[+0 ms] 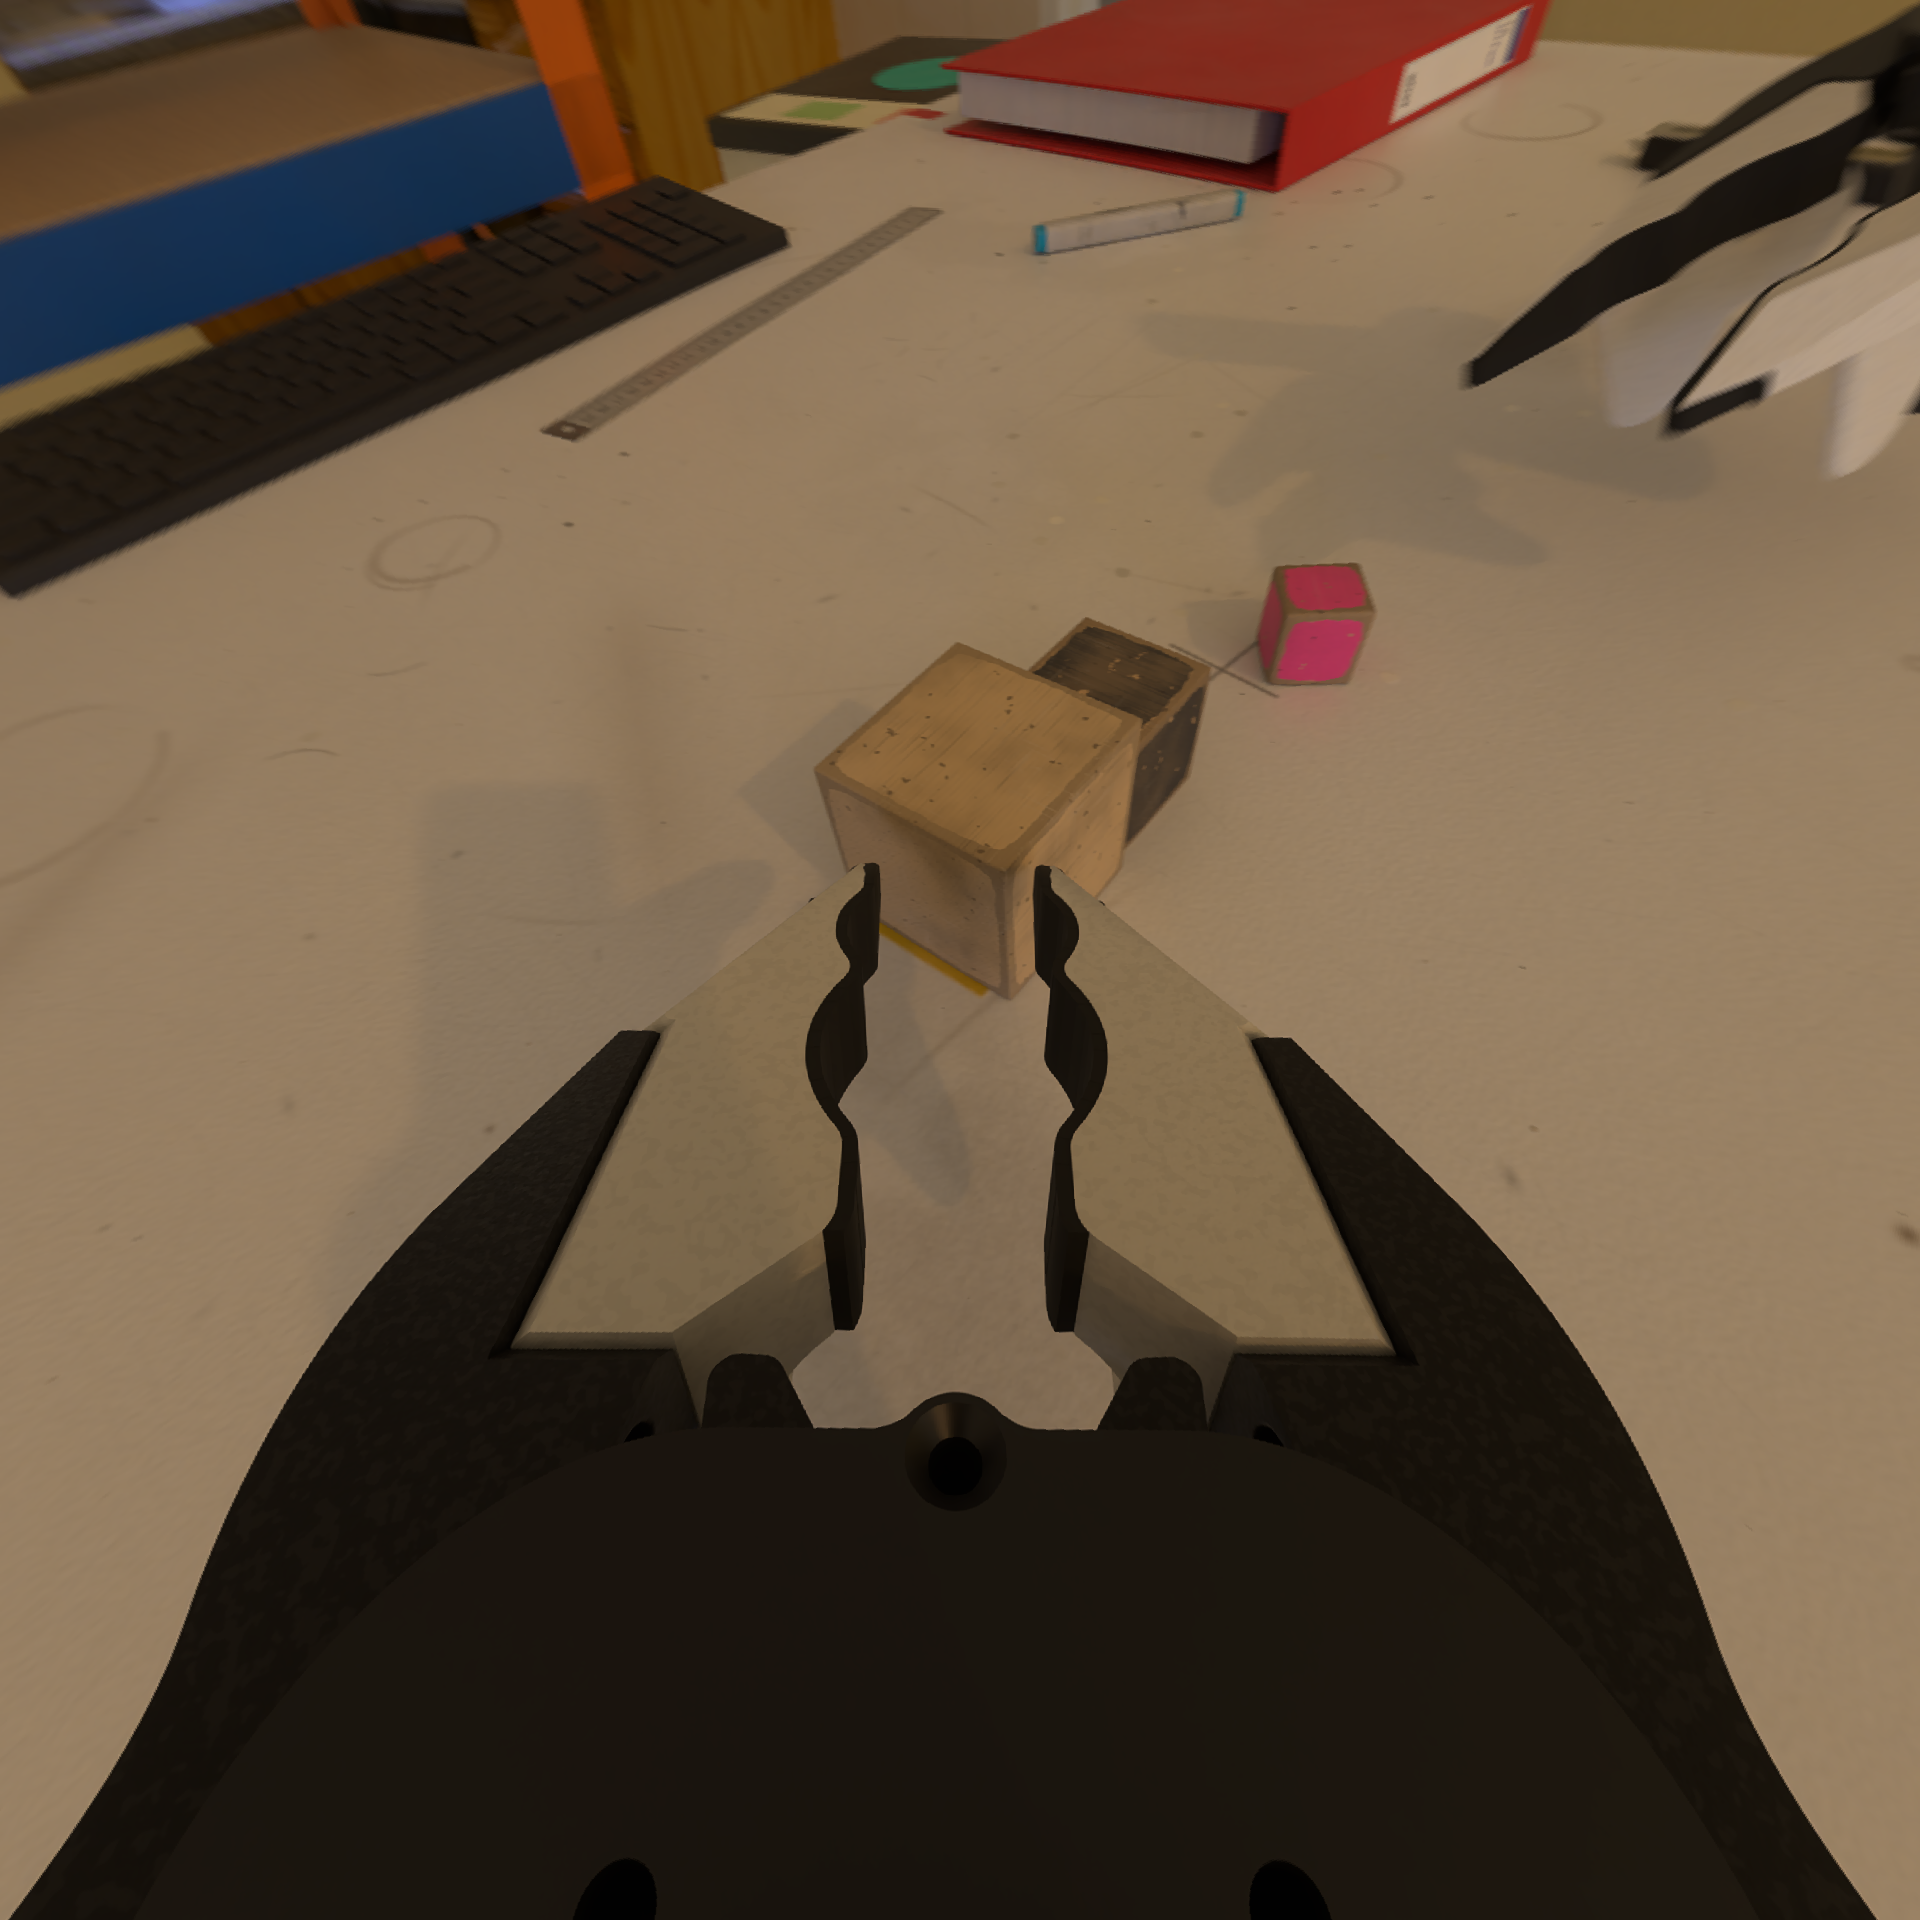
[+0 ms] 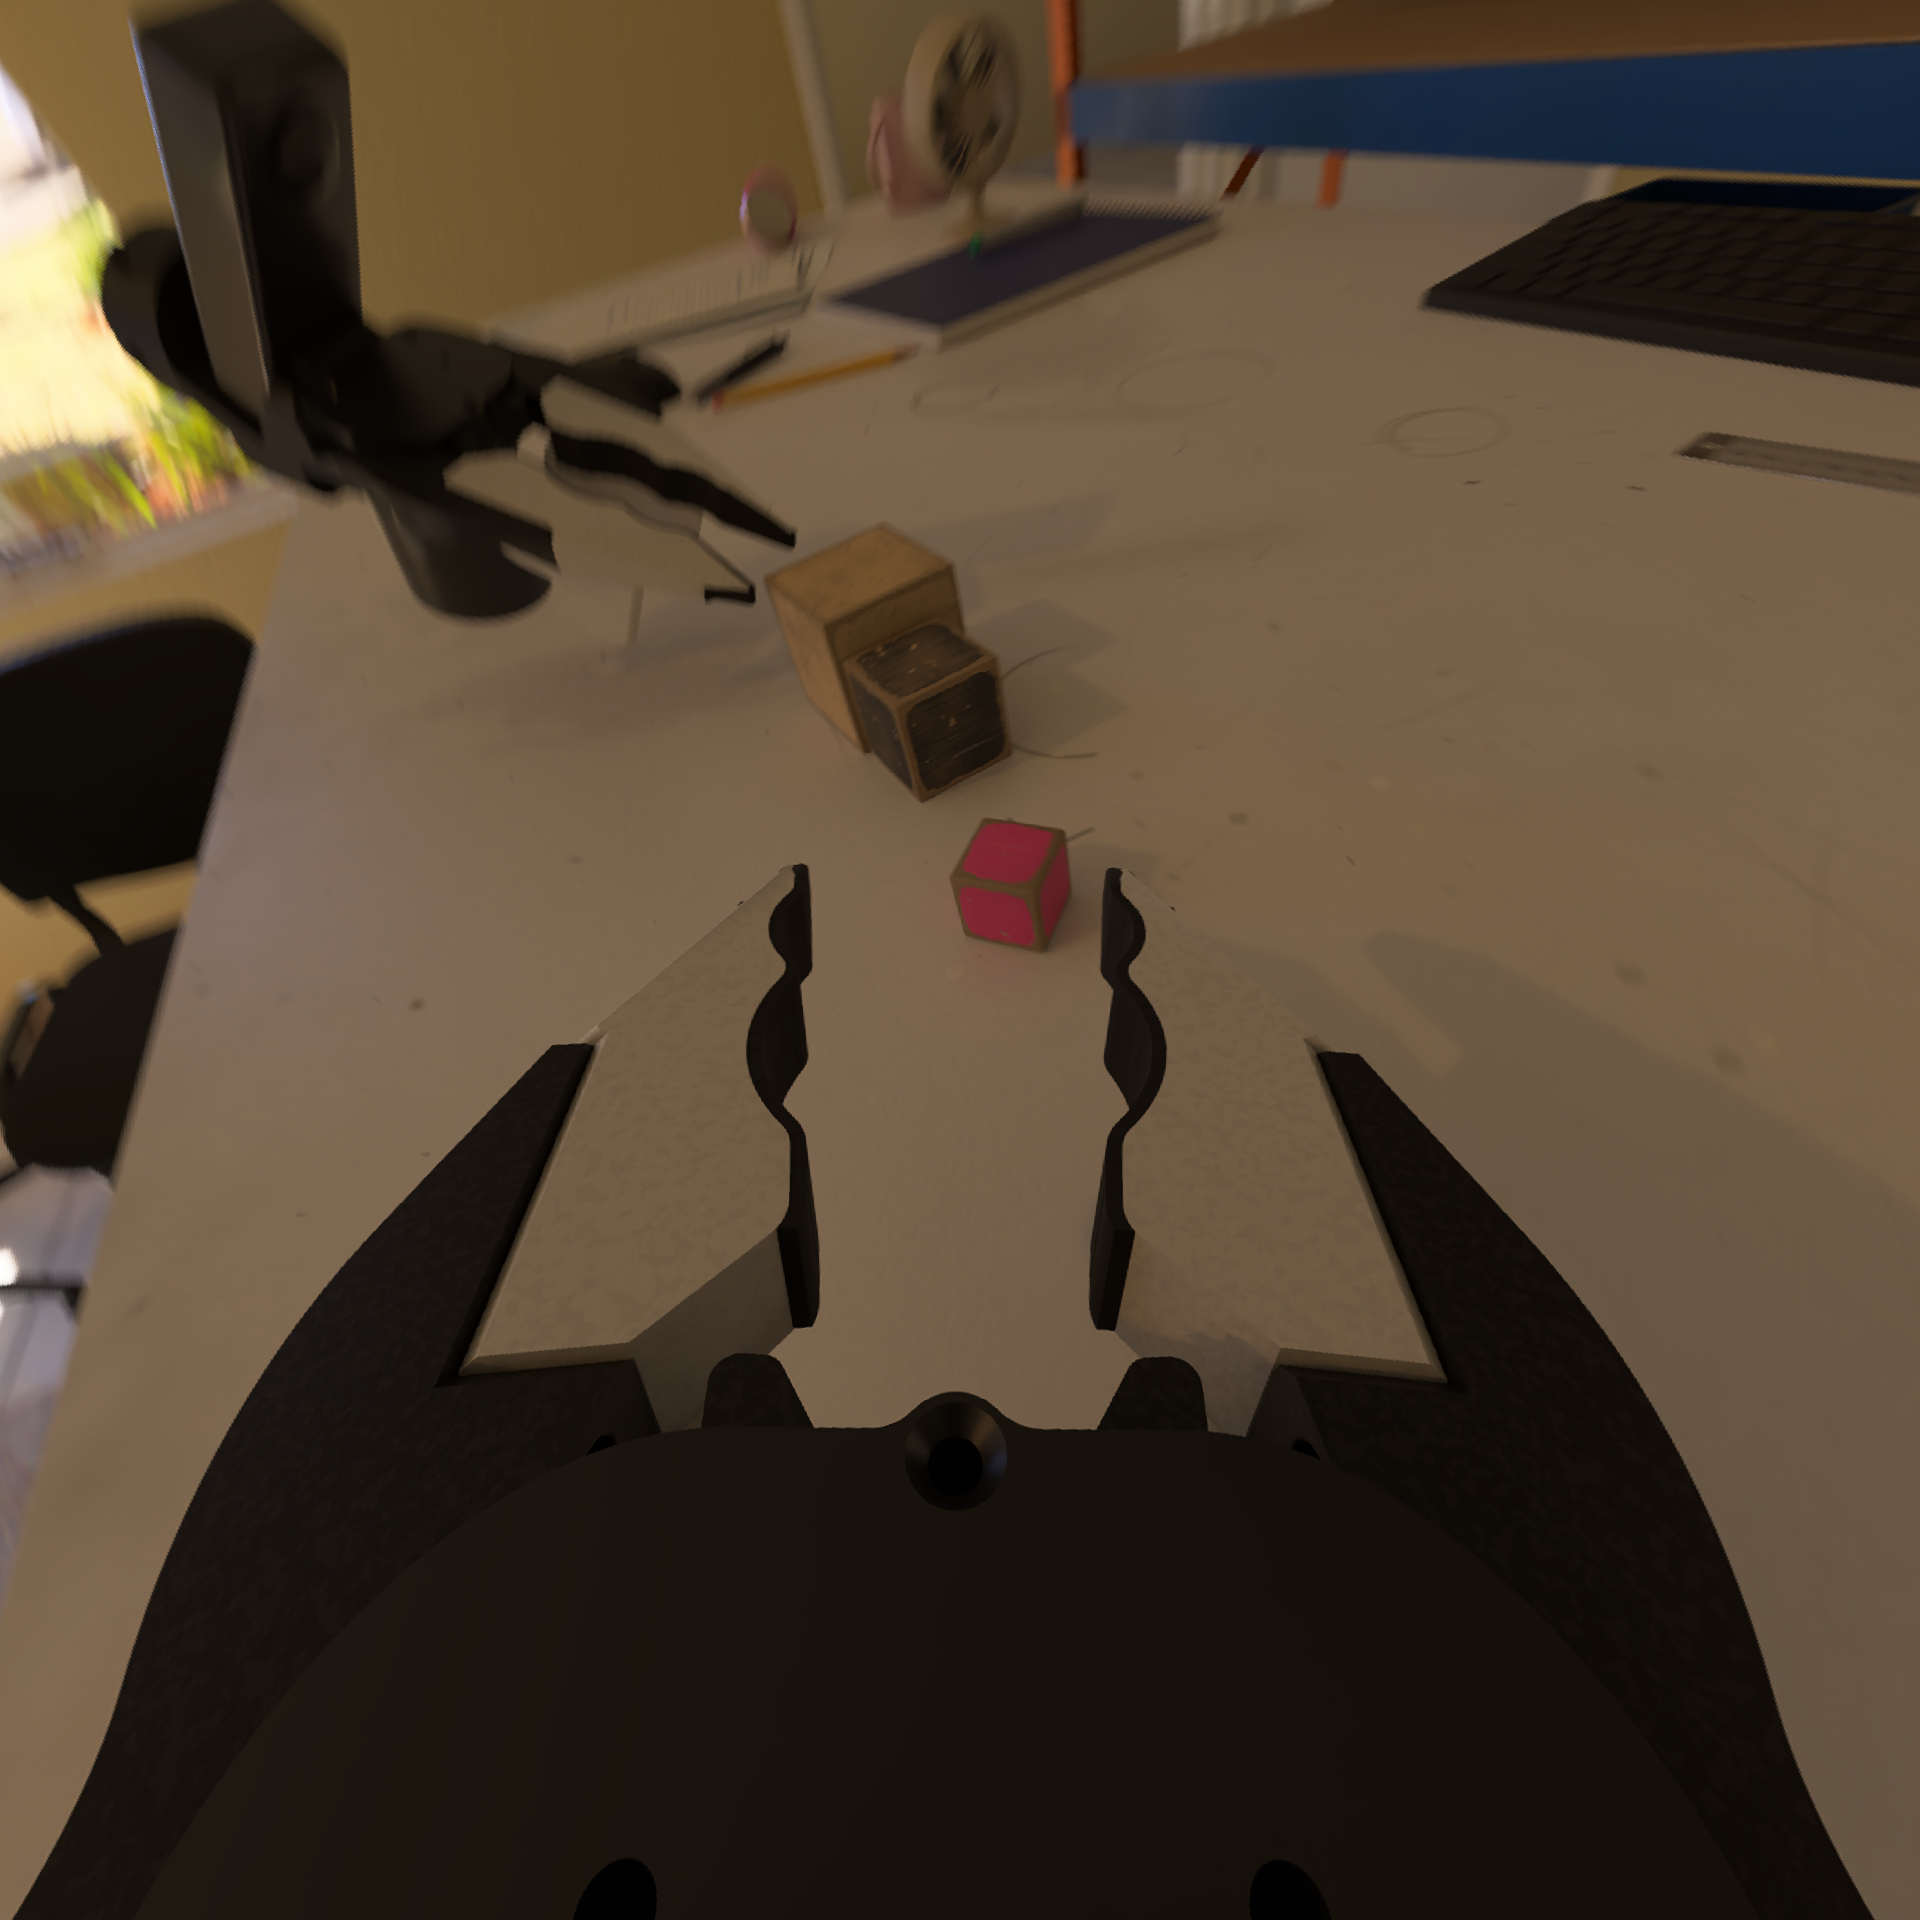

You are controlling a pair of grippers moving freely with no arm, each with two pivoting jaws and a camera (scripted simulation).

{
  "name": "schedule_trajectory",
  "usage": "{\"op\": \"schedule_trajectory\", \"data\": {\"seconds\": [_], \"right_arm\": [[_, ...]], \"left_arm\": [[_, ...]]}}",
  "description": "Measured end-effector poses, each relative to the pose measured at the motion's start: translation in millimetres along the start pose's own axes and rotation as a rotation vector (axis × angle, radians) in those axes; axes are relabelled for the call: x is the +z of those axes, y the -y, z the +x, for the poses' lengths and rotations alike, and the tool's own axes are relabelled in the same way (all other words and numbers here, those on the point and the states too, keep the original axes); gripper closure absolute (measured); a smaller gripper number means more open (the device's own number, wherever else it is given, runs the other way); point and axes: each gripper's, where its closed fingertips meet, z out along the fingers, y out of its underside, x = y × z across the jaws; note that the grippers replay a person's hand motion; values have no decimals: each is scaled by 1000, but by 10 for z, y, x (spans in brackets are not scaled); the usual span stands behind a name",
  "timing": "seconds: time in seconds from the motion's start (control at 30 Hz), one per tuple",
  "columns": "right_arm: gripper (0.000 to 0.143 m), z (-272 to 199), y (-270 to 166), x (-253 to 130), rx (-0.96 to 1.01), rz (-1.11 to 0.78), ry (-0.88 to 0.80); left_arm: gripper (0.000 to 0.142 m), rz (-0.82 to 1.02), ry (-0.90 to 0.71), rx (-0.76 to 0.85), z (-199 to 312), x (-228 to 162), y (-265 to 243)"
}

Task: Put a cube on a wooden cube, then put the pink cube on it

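A large light wooden cube (image 1: 977, 790) sits on the white table, touching a smaller dark cube (image 1: 1132, 696) behind it. A small pink cube (image 1: 1314, 623) lies apart, farther right. My left gripper (image 1: 956, 883) is open and empty, its tips just short of the wooden cube's near corner. In the right wrist view, my right gripper (image 2: 956, 883) is open and empty, with the pink cube (image 2: 1010, 883) just past its tips. The dark cube (image 2: 940, 707) and wooden cube (image 2: 862, 603) lie beyond it. The left gripper (image 2: 748, 561) shows there next to the wooden cube. The right gripper (image 1: 1569, 384) shows at the upper right of the left wrist view.
A black keyboard (image 1: 343, 353) and a steel ruler (image 1: 738, 322) lie at the left. A red binder (image 1: 1226, 83) and a marker (image 1: 1138, 220) lie at the back. Notebooks (image 2: 1018, 270), a pencil (image 2: 810, 376) and a fan (image 2: 961, 104) stand at the far table end. A black chair (image 2: 94, 758) stands off the edge.
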Motion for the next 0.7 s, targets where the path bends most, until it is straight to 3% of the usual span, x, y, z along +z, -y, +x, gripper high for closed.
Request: {"op": "schedule_trajectory", "data": {"seconds": [0.27, 0.53, 0.6, 0.67, 0.7], "right_arm": [[78, -193, 66, 789, -457, -426, 177], [71, -121, -34, 1294, -559, -702, 263], [80, -89, -118, 1343, -585, -762, 255], [99, -78, -140, 1334, -592, -783, 256], [99, -77, -143, 1304, -582, -797, 272]], "left_arm": [[108, 167, -29, -112, -90, -178, 157], [110, 331, -49, -184, -144, -399, 281], [111, 354, -62, -226, -165, -438, 287], [112, 366, -75, -272, -188, -467, 283], [112, 369, -82, -292, -194, -480, 280]]}}
